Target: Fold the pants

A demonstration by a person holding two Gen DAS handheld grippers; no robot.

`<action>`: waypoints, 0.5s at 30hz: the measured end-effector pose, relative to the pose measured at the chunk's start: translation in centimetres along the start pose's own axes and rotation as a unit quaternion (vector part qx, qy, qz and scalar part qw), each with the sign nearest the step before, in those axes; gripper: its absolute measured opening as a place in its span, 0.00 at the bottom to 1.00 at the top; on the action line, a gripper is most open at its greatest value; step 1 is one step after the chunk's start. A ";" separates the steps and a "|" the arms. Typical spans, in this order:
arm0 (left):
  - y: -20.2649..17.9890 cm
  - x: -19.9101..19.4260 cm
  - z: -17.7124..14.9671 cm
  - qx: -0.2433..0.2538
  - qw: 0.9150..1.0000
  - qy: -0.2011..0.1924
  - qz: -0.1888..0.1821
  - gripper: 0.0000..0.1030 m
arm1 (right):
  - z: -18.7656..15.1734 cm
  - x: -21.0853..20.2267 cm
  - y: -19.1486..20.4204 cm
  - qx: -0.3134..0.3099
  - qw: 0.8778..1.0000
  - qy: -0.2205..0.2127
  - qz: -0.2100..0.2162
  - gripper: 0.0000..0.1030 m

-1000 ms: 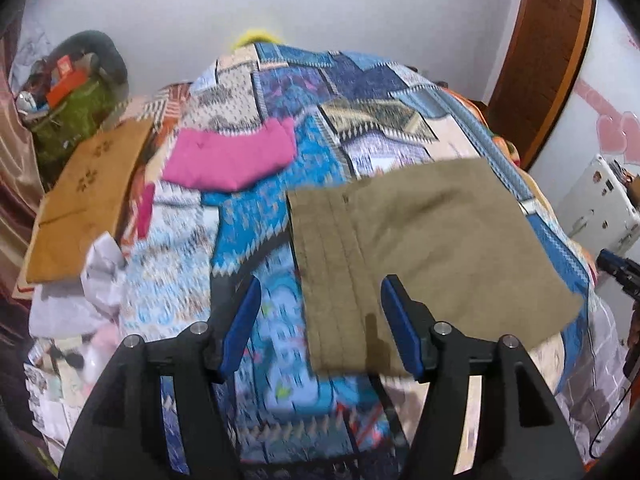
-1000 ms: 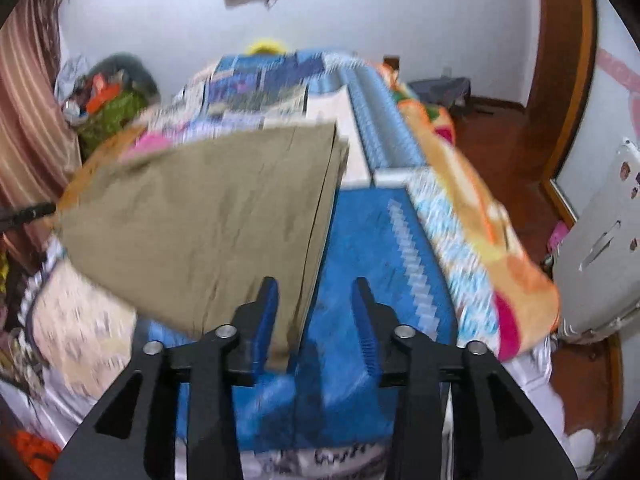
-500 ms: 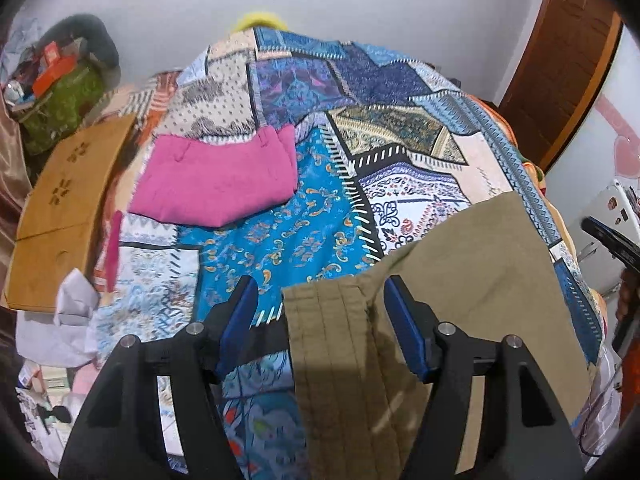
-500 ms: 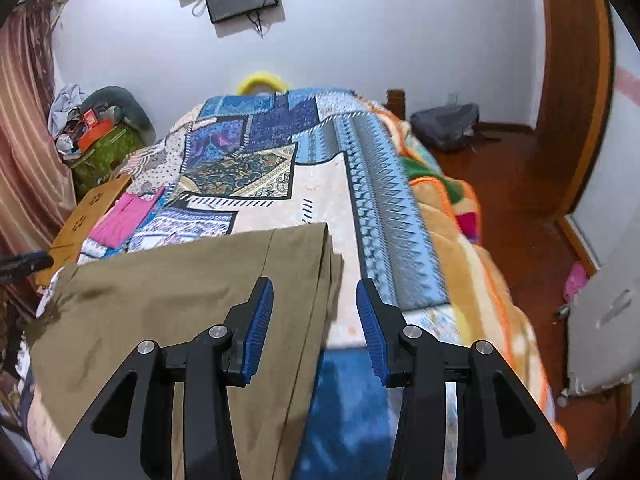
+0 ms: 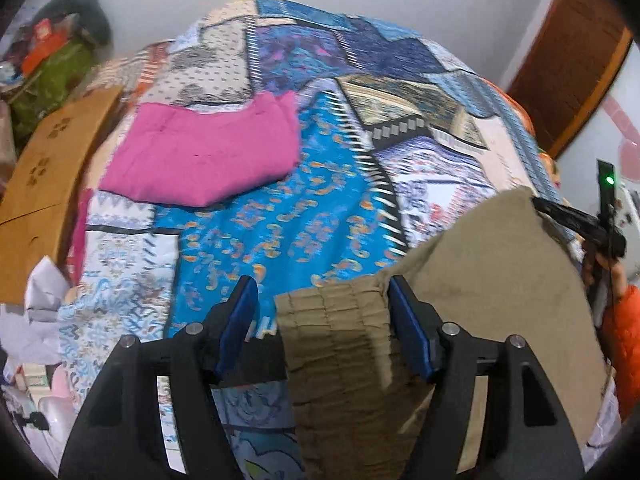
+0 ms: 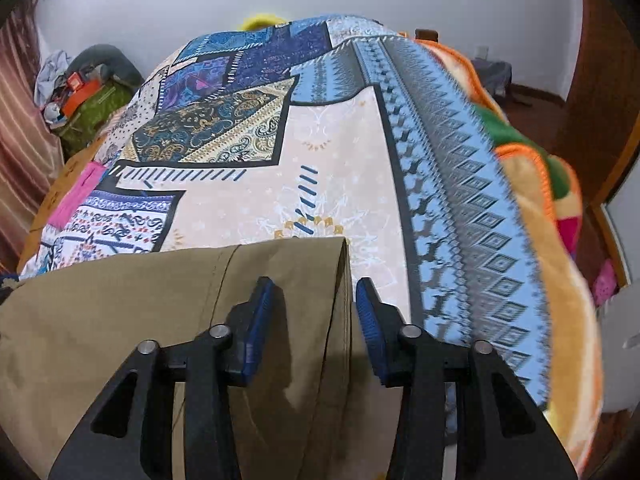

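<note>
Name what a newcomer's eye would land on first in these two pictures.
The olive pants fill the foreground, lying between the open fingers of the left gripper and right gripper. Behind them, a bright pink folded garment lies on the patchwork bedspread.

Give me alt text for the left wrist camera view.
The left tool is open over the pleated waistband end of olive pants lying on a patchwork bedspread. A folded pink garment lies farther up the bed; the right tool meets the pants' far corner.
</note>
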State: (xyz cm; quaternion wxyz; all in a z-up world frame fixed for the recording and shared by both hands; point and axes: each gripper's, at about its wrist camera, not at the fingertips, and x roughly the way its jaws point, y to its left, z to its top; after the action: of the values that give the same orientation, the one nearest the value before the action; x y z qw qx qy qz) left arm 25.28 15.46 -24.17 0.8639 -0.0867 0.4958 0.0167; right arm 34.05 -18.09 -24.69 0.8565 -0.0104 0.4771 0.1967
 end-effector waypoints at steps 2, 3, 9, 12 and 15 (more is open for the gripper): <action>0.4 0.4 -0.1 -0.013 1.000 0.000 0.004 0.66 | -0.3 0.2 0.1 -0.010 1.000 0.001 -0.017 0.07; 0.4 0.7 -0.2 -0.017 1.000 0.000 0.012 0.66 | -0.4 0.2 0.1 -0.016 0.999 0.001 -0.027 0.04; 0.2 0.6 -0.2 -0.023 0.999 0.002 0.037 0.66 | -0.4 0.5 0.8 -0.057 0.996 0.018 -0.071 0.01; -0.6 -0.9 0.0 0.008 0.999 0.002 0.044 0.66 | 0.1 -0.2 1.6 -0.079 0.992 0.031 -0.089 0.05; -1.6 -3.2 0.1 0.042 0.998 -0.014 0.043 0.66 | 0.3 -2.6 2.1 -0.079 0.993 0.032 -0.084 0.12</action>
State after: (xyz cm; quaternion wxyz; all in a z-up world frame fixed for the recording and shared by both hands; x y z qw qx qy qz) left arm 23.97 14.10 -21.18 0.8722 -0.0287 0.4871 0.0339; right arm 32.40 -16.95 -22.02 0.8506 -0.1240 0.4852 0.1605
